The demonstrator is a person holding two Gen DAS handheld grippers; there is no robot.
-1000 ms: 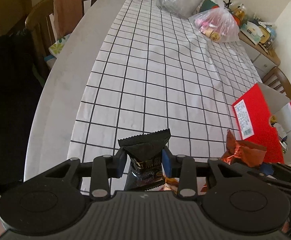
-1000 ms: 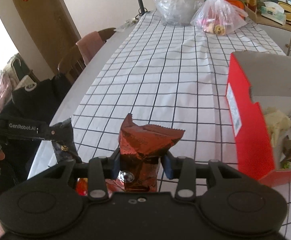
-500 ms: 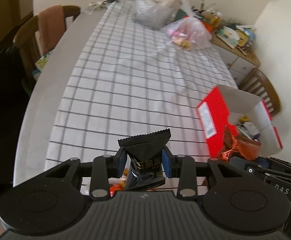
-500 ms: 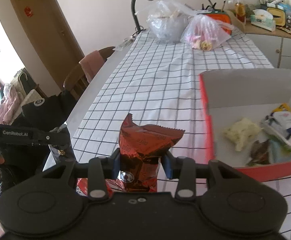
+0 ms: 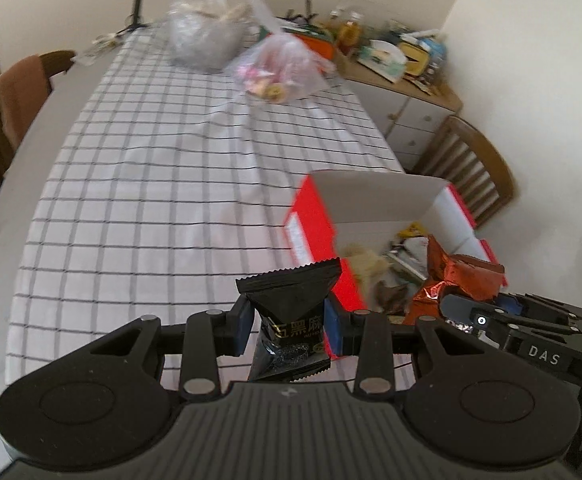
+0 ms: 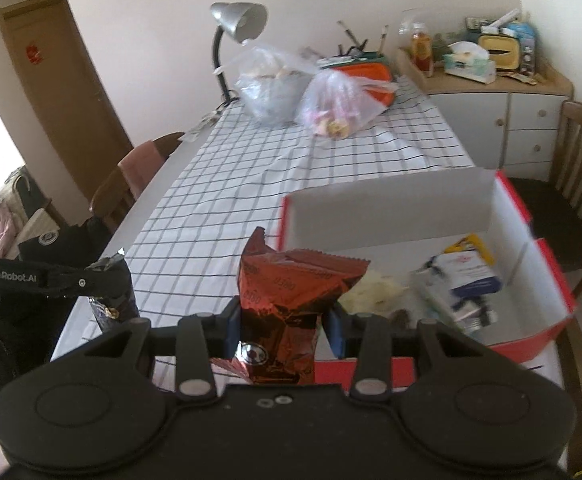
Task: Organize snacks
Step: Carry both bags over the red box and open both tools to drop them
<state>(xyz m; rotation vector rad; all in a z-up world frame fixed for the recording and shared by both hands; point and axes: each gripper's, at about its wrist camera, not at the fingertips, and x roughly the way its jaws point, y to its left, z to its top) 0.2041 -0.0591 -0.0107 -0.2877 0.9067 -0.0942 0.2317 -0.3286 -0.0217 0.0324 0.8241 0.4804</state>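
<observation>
two grippers each clamp a snack above the red box [image 6: 547,236] on the checked tablecloth [image 5: 179,184]: left gripper [image 5: 287,326] a black packet [image 5: 291,320], right gripper [image 6: 283,326] a red foil packet [image 6: 287,300].

black snack packet [image 5: 291,320] upright; red foil packet [image 6: 291,304] upright; open red box [image 6: 531,216] holds snacks
</observation>
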